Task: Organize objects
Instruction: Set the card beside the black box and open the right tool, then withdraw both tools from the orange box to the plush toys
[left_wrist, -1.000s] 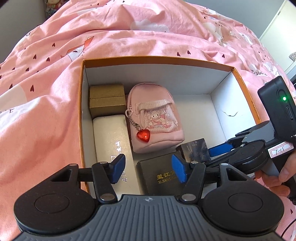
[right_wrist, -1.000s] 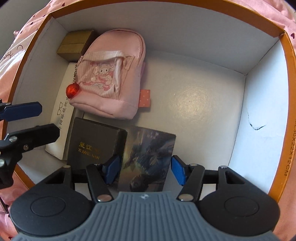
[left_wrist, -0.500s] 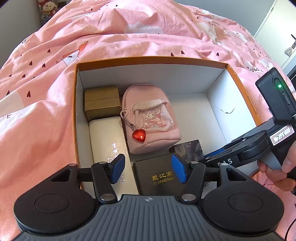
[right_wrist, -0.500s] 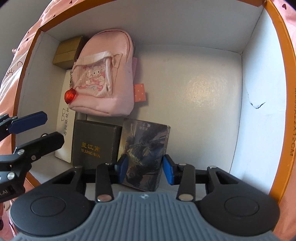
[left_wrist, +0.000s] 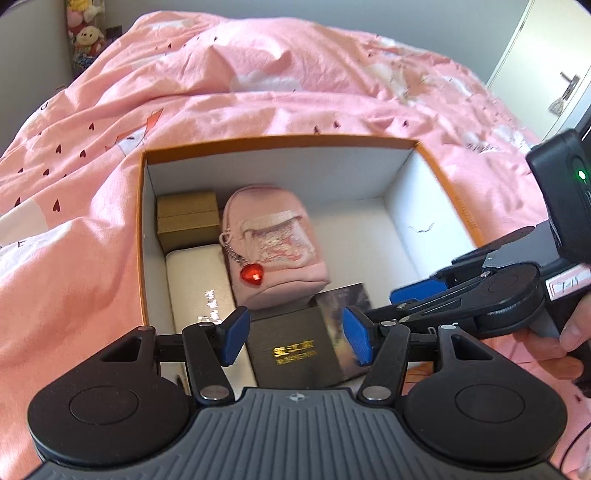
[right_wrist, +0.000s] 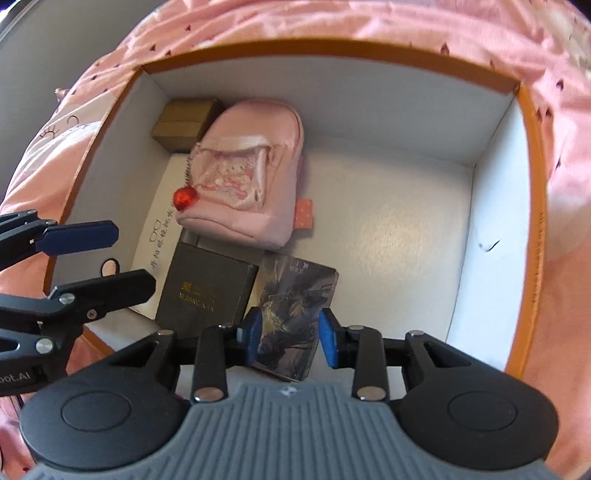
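Card box caught at its near end, tight against its neighbour

Card box, a slim dark pack printed with a swirling figure, sits at the near middle of the white floor of the orange-rimmed carton, its left edge touching the black gift box with gold lettering. The right tongs have just been closing and now clench the pack's near end, one blue pad on each long side. The left tongs hang released over the black gift box, with nothing between the pads.

Risks, as I judge them: the grip takes only the near end, so the pack could pivot and droop, or slip out, if lifted fast. The glossy wrap looks slick against the pads. The left pad lies in the narrow seam beside the black gift box, so a sideways pull may drag that box along. The pink mini backpack with its red heart charm lies just beyond; a forward swing could snag the chain. A white case and a gold box line the left wall, clear of the grip
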